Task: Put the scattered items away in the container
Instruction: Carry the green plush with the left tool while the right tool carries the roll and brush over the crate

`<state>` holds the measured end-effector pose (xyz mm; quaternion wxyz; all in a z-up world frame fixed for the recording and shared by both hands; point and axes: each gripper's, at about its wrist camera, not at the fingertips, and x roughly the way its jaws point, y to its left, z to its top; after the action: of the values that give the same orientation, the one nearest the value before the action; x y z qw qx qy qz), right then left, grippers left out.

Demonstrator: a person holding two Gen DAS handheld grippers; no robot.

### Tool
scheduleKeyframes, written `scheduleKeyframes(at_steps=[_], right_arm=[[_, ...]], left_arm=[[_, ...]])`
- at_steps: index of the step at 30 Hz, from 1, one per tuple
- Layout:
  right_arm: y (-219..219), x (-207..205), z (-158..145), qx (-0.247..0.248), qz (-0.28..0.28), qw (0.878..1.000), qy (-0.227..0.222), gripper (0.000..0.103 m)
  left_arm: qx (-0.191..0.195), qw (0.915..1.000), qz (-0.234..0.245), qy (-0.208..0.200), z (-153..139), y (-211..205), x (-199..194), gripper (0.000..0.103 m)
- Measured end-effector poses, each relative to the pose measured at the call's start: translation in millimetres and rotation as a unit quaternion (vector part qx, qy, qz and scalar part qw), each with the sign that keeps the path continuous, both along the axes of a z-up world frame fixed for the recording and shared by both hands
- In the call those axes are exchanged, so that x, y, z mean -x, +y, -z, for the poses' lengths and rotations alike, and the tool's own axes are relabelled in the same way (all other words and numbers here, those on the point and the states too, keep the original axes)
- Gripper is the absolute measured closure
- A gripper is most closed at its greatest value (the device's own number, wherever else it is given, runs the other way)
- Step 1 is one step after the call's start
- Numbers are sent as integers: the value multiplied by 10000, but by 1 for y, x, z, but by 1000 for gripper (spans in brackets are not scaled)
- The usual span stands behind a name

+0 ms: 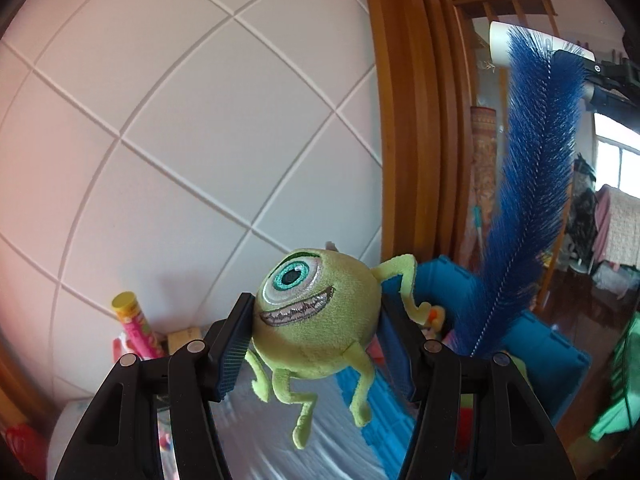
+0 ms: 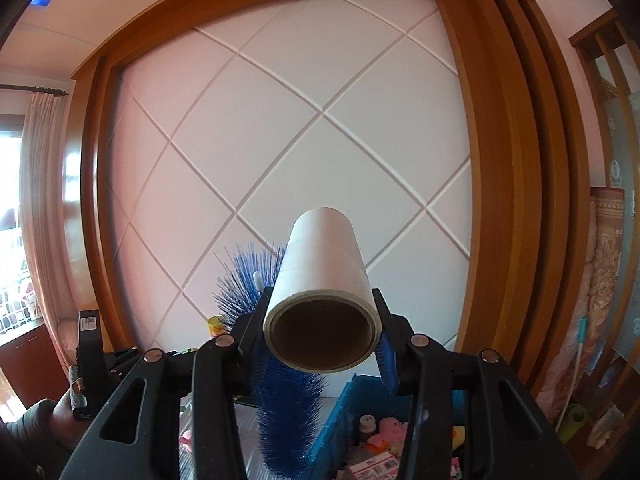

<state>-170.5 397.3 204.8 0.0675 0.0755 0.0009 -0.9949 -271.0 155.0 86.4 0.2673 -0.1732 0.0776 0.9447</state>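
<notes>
Toys could fall: the left tongs (image 1: 316, 344) squeeze a soft green monster (image 1: 316, 320), and the right tongs (image 2: 320, 344) squeeze a white roll (image 2: 322, 292) with a blue brush (image 2: 290, 420) beside it. The blue bin (image 2: 340, 412) sits below the right tongs. If the brush slips, I think it lands outside.

Between the jaws of the left gripper (image 1: 316, 344): a lime-green plush monster (image 1: 320, 320) with one teal-and-white eye and a grey toothed grin. Between the jaws of the right gripper (image 2: 324, 344): a white roll (image 2: 324, 280) with a brown core, royal-blue bristle brush (image 2: 290, 412) beneath. Below, a blue crate (image 2: 340, 412); behind, a white wall panel (image 2: 280, 140) with diagonal grooves.
</notes>
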Motion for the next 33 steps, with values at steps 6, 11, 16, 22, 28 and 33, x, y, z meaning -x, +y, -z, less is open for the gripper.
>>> scheduleKeyframes(at_steps=[6,11,16,22,28,33], right_arm=[[47,-12,14,-74,352,9990,-277,60],[86,-13,36,34,576,9963,-643,60],[116,-8,57,189,723,9931,-907,60],[142,5,73,290,768,9888,-1250,60],[156,23,92,360,737,9838,-1591,60],[162,33,99,410,703,9824,-1680,60]], left_arm=[[38,9990,434,-97,8,69,0,44],[120,9971,729,-194,18,120,1,44],[230,9953,890,-307,28,158,4,44],[379,9933,996,-453,43,192,8,44],[453,9920,1041,-549,52,207,20,44],[485,9916,1033,-606,54,214,29,44]])
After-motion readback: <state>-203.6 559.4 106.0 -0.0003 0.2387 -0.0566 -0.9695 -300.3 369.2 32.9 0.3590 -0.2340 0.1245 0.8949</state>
